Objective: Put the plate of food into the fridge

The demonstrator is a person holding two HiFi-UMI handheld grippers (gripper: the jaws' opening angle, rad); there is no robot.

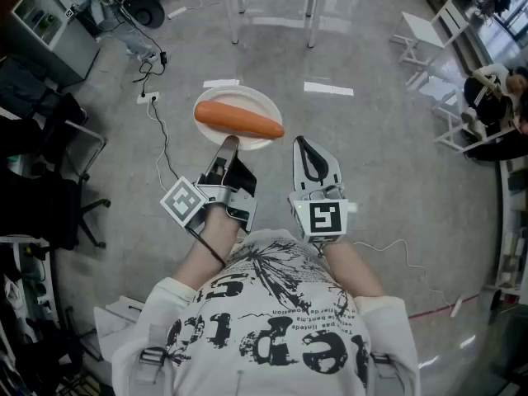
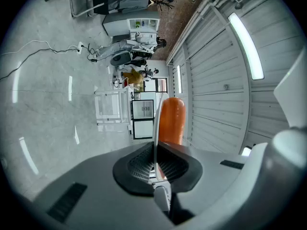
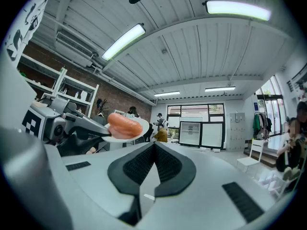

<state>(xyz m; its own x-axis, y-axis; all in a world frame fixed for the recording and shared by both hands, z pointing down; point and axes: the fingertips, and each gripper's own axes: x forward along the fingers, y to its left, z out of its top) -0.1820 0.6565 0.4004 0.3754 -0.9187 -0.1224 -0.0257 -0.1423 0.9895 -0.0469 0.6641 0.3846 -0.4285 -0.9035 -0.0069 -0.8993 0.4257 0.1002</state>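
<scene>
- Left gripper (image 1: 228,147): jaws pinched on the near rim of the plate (image 1: 216,104), which hangs at their 12 o'clock, above the floor.
- Right gripper (image 1: 303,145): jaws pressed together on nothing, near the plate at its 4 o'clock.
- Sausage (image 1: 239,120) lies on the plate, long axis 10 to 4 o'clock, across the left jaws' line.
- Glass-door fridge (image 3: 191,133), likely the goal, stands far off at 12 o'clock; the left gripper alone carries the plate.

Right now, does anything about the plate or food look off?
Nothing is spilled or damaged. One oddity: the left tool pinches the plate by its near rim only. The long sausage lies across it with one end reaching the rim, so it could roll.
</scene>
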